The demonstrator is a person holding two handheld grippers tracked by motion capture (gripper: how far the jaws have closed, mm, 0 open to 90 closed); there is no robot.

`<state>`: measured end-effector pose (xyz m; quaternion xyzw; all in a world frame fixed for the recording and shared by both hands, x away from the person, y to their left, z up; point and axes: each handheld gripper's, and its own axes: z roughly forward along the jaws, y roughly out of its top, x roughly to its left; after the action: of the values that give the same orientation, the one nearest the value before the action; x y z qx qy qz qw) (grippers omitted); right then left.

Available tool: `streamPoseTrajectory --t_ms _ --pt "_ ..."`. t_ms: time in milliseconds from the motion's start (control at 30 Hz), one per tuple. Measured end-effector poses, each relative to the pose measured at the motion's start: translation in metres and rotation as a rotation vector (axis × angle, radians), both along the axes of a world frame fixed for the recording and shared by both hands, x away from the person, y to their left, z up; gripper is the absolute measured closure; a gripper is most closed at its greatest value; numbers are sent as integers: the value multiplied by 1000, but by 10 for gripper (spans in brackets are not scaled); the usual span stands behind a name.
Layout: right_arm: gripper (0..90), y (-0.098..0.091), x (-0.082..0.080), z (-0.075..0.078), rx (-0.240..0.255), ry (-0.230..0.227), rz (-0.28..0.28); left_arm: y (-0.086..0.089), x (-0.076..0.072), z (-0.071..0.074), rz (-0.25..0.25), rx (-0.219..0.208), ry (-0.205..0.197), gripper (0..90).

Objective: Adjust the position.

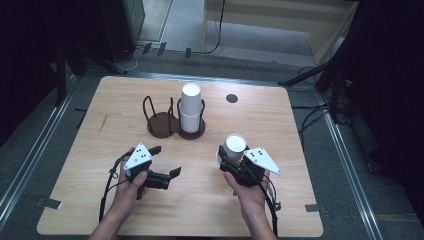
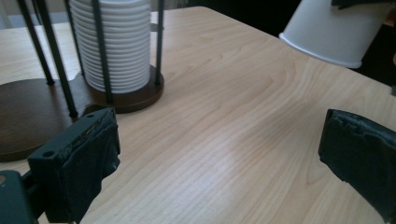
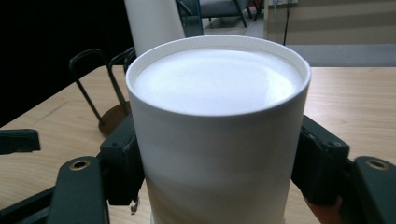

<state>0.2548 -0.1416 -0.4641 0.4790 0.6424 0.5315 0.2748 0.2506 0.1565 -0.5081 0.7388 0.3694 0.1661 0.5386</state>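
Observation:
My right gripper (image 1: 231, 159) is shut on a white foam cup (image 1: 235, 145) at the table's right middle. In the right gripper view the cup (image 3: 215, 116) sits between both pads, closed end toward the camera. My left gripper (image 1: 165, 160) stands open and empty at the left, above the bare wood (image 2: 224, 149). A dark wooden two-ring cup holder (image 1: 161, 123) stands at the back middle. Its right ring carries a tall stack of white cups (image 1: 190, 107), and its left ring holds nothing. In the left gripper view the stack (image 2: 116, 46) is at upper left and the held cup (image 2: 334, 30) at upper right.
The wooden table (image 1: 250, 200) has a dark round grommet (image 1: 231, 98) near its far edge. Black stands and cables surround the table on the floor. The holder's wire loops (image 3: 93, 74) rise at the left of the right gripper view.

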Motion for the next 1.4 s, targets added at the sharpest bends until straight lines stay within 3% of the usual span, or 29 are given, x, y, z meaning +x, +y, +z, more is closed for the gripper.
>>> streamPoseTrajectory --t_ms 67,133,400,733,1067,1300,1400 --pt "291 4 -3 2 -5 -8 14 -3 -3 0 -14 -33 -2 0" --pt "291 5 -4 2 -3 -10 15 -4 -3 -1 -22 -37 -5 0" --pt "291 14 -9 5 5 -16 57 -20 -6 -3 -38 -1 -19 0" --pt "292 38 -23 4 8 5 147 -33 -13 -6 -87 -10 -40 12" --pt "292 46 -30 6 13 -5 179 -51 -21 -7 -159 5 -60 12" --pt "294 50 -32 4 22 5 200 -56 -24 -8 -176 2 -72 12" --pt "295 55 -34 1 17 9 216 -58 -27 -8 -166 13 -106 13"
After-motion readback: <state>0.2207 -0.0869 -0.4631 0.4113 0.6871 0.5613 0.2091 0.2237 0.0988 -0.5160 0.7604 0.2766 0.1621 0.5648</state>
